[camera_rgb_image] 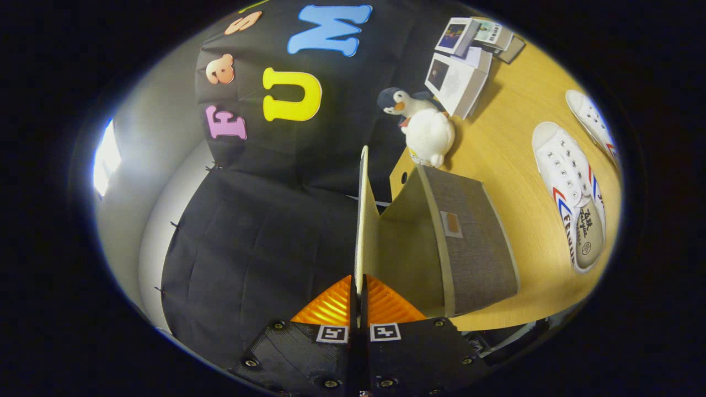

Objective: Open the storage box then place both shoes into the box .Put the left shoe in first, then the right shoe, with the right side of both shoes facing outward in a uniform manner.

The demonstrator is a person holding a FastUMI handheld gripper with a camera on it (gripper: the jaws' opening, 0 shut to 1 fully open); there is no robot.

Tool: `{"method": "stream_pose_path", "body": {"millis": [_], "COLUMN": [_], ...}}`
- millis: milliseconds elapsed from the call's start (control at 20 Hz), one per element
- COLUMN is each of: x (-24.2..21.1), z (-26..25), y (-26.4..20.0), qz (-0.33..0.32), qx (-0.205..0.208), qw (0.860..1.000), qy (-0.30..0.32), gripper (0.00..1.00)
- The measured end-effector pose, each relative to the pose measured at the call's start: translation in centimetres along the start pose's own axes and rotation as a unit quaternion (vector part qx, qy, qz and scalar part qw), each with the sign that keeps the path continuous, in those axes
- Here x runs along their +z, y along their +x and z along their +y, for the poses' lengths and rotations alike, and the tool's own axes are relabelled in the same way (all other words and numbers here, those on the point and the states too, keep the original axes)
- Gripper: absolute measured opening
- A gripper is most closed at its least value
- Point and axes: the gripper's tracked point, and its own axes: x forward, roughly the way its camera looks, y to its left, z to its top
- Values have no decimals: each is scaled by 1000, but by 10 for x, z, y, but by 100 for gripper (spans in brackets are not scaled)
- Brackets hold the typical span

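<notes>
My gripper [358, 286] is shut on the thin edge of the storage box lid [362, 220], which stands raised edge-on straight ahead of the fingers. The view is rolled, so the table runs up the right. The grey fabric storage box [474, 242] sits just beside the lid with its beige inside [402, 248] showing. Beyond the box lie two white shoes with red and blue stripes: one shoe [571, 193] nearer the box, sole down, opening toward me, and a second shoe [593, 124] farther out.
A plush penguin [422, 127] stands on the wooden table [507, 138] just past the box. Several small white boxes and cards [469, 60] are stacked behind the penguin. The black cloth wall hangs beyond the lid.
</notes>
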Motion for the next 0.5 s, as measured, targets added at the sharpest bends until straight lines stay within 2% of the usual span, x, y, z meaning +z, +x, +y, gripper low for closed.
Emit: {"method": "stream_pose_path", "body": {"millis": [300, 500], "x": [-12, -22], "z": [41, 57], "y": [18, 31], "qz": [12, 20], "qx": [17, 13], "qw": [999, 998], "qy": [-28, -62], "gripper": [0, 0]}}
